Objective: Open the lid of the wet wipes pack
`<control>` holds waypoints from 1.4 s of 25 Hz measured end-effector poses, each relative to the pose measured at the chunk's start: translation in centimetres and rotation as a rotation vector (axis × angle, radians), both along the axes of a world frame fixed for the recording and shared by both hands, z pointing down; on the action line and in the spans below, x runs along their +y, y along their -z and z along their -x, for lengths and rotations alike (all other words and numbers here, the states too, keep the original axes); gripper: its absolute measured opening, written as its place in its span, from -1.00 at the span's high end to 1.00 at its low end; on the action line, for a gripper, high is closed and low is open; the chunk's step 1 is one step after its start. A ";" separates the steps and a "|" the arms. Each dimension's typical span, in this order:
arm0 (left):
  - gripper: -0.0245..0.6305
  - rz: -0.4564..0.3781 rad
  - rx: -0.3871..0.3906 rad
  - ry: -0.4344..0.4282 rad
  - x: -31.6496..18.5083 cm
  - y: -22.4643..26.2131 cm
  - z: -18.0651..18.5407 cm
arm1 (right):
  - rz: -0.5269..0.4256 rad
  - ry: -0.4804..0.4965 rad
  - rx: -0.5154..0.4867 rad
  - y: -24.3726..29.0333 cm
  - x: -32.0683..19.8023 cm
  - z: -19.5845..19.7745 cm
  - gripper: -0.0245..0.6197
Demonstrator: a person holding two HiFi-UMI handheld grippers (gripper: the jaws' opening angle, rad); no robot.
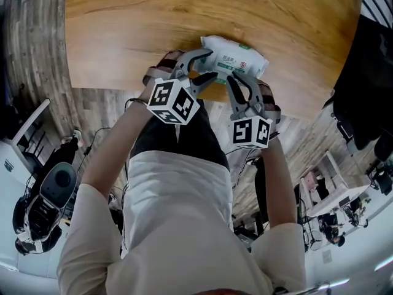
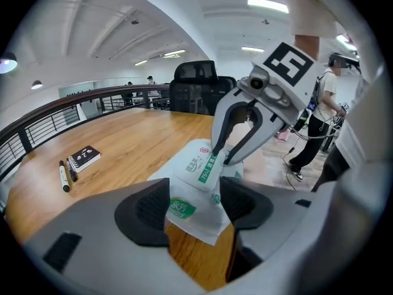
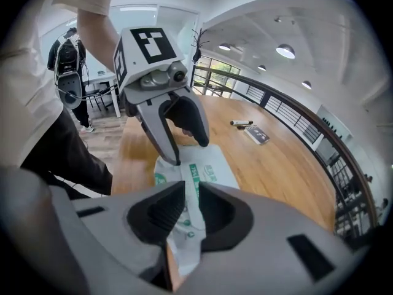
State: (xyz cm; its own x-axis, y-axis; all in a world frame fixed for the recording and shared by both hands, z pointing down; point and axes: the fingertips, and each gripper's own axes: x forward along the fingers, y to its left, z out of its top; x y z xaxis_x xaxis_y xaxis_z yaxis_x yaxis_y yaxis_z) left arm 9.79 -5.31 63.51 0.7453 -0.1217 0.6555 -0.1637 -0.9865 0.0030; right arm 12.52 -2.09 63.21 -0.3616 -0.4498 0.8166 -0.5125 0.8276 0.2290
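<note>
Your left gripper (image 2: 195,206) clamps 1 end of the soft white-and-green wet wipes pack (image 2: 198,168), probably steadying it at the wooden table's (image 1: 153,23) near edge. Your right gripper (image 3: 191,212), nearly closed, pinches its thin film, seemingly ready to peel.

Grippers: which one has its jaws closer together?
The right gripper; its jaws pinch the wet wipes pack through a narrow gap, while the left gripper holds its jaws wider around a corner.
</note>
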 end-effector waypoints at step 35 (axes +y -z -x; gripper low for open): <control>0.11 0.058 -0.081 -0.052 0.3 -1.9 -0.1 | -0.048 0.062 0.055 0.3 -0.4 0.7 0.72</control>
State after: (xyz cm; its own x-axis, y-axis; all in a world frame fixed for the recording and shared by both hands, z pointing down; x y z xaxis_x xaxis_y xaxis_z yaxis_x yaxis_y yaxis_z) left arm 9.87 -4.97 65.44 0.6937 -0.0444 0.7189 -0.1143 -0.9922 0.0490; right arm 11.83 -2.50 62.88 -0.3454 -0.4671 0.8140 -0.4462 0.8448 0.2954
